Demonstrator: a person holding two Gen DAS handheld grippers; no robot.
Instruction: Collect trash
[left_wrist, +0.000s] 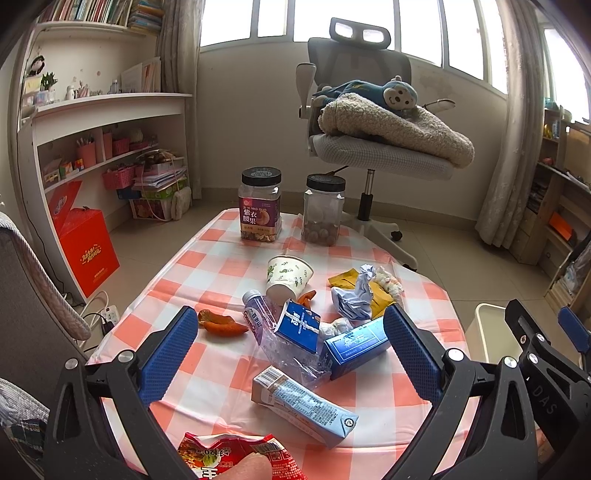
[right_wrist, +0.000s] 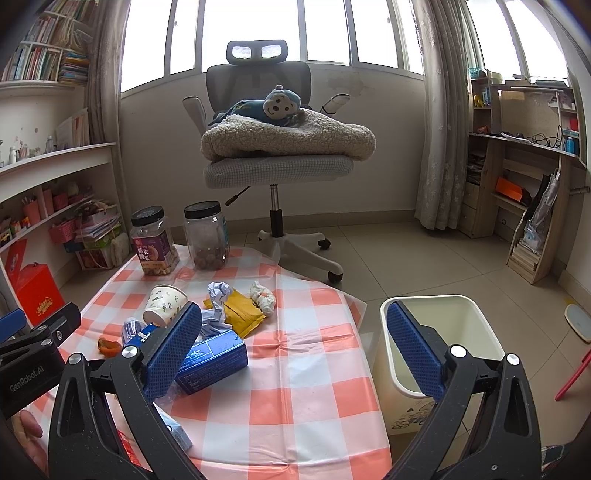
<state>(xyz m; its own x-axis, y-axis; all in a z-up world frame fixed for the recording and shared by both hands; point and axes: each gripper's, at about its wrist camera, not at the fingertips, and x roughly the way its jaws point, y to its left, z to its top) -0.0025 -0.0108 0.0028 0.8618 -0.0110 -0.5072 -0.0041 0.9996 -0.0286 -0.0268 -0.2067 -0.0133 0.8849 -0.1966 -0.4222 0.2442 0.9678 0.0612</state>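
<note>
The right gripper (right_wrist: 291, 347) fills the lower frame with its blue-padded jaws spread wide and nothing between them. Behind its right finger, at lower right, a cream trash bin (right_wrist: 465, 314) stands on the floor just beside the checkered table (right_wrist: 295, 398). At centre left lie a blue box (right_wrist: 218, 356), a yellow wrapper (right_wrist: 242, 314), crumpled paper (right_wrist: 218, 293) and a tipped paper cup (right_wrist: 164, 302).

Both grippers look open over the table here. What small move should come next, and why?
Probably lower the left gripper and close it on the milk carton. It is open and empty, and the carton lies nearest, between its fingers. The bin stands beside the table with nothing visible in it, and the right gripper is open too.
</note>
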